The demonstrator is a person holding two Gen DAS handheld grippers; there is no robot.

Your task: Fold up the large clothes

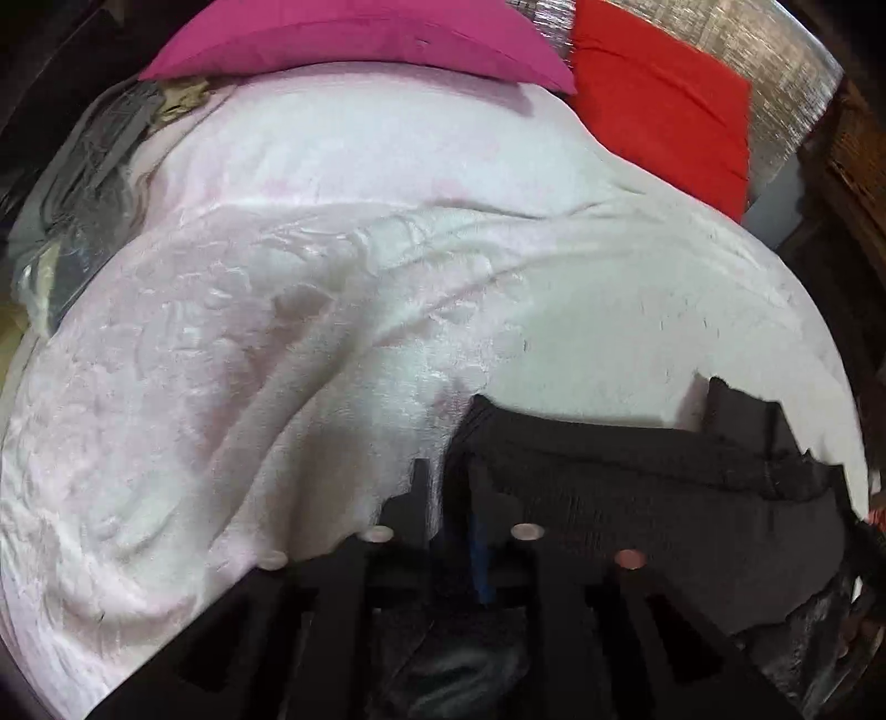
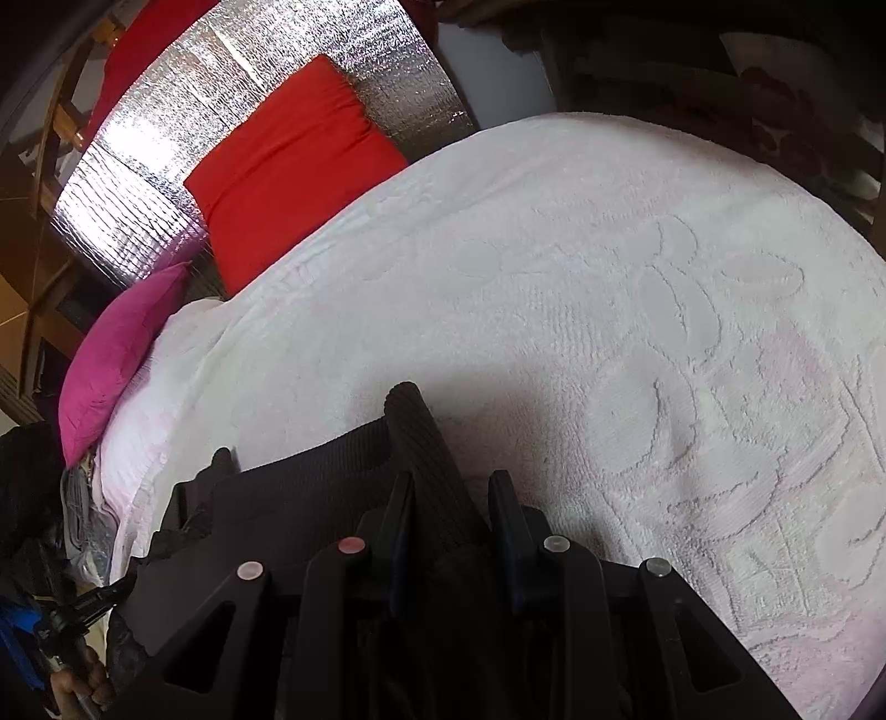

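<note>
A dark ribbed garment (image 1: 637,487) lies on the white embossed bedspread (image 1: 277,360), at the lower right of the left wrist view. My left gripper (image 1: 448,476) points down at the garment's left edge. Its jaws stand slightly apart with that edge between them. A pale strip of bedspread shows beside the left finger (image 1: 421,487), and the other finger is lost against the dark cloth. In the right wrist view my right gripper (image 2: 454,479) is shut on a raised fold of the garment (image 2: 415,432), which sticks up past the fingertips.
A magenta pillow (image 1: 360,39) and a red pillow (image 1: 659,105) lean on a silver foil panel (image 2: 166,166) at the bed's head. Grey clothes (image 1: 83,183) lie piled at the bed's left side. Dark wooden furniture (image 2: 692,66) stands beyond the bed. A hand (image 2: 88,684) shows at the lower left.
</note>
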